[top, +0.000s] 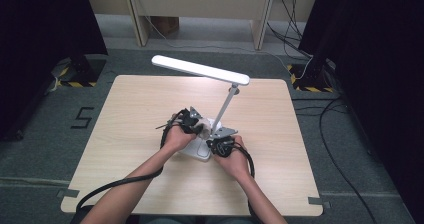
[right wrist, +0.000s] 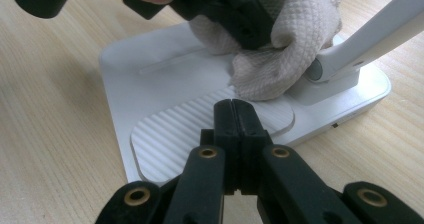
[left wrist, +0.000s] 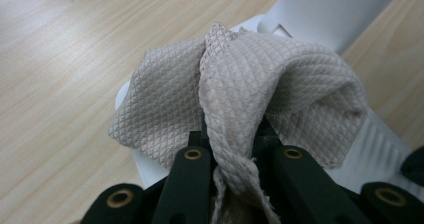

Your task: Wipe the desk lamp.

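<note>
Beige waffle cloth (left wrist: pixel 235 99), clenched in the left claw (left wrist: pixel 235 149), lies on the lamp base (right wrist: pixel 165 69) beside the stem; right claw (right wrist: pixel 235 114) (empty, clenched) rests on the ribbed pad nearer the person.

A beige cloth (left wrist: pixel 280 99) with a rough, diamond-woven texture lies bunched on the smooth, matt white plastic lamp base (right wrist: pixel 150 69). A ribbed panel (right wrist: pixel 175 134) marks the base's near side, on a pale wood-grain table (top: pixel 135 104) with a satin sheen.

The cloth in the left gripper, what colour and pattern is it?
Beige cloth with a fine diamond weave, clearest in the left gripper view.
</note>
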Motion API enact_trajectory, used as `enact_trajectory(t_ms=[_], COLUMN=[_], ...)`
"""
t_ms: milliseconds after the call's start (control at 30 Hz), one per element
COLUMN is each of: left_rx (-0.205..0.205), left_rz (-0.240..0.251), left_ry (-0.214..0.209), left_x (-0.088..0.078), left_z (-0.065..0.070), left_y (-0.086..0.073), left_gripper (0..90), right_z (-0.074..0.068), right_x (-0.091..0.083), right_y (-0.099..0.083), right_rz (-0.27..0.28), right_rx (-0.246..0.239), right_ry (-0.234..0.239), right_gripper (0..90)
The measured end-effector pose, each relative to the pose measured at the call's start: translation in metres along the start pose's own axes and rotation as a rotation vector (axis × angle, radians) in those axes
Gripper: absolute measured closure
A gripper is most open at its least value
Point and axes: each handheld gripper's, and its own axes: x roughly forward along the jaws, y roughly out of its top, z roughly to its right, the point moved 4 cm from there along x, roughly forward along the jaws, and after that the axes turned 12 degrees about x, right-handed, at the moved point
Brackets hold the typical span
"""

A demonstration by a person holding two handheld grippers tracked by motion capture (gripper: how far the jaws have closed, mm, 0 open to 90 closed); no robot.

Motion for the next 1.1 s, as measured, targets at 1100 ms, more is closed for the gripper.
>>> enact_trajectory(t_ms=[1100], left_rx=[-0.058], left_rz=[0.029], left_ry=[0.061], left_x=[0.019], left_z=[-0.026], left_y=[0.009], left_gripper=[82.6], right_z=[0.0], right_x=[0.0], right_y=[0.0], right_rz=[0.003], right_rx=[0.005], right_ry=[0.004], right_gripper=[90.0])
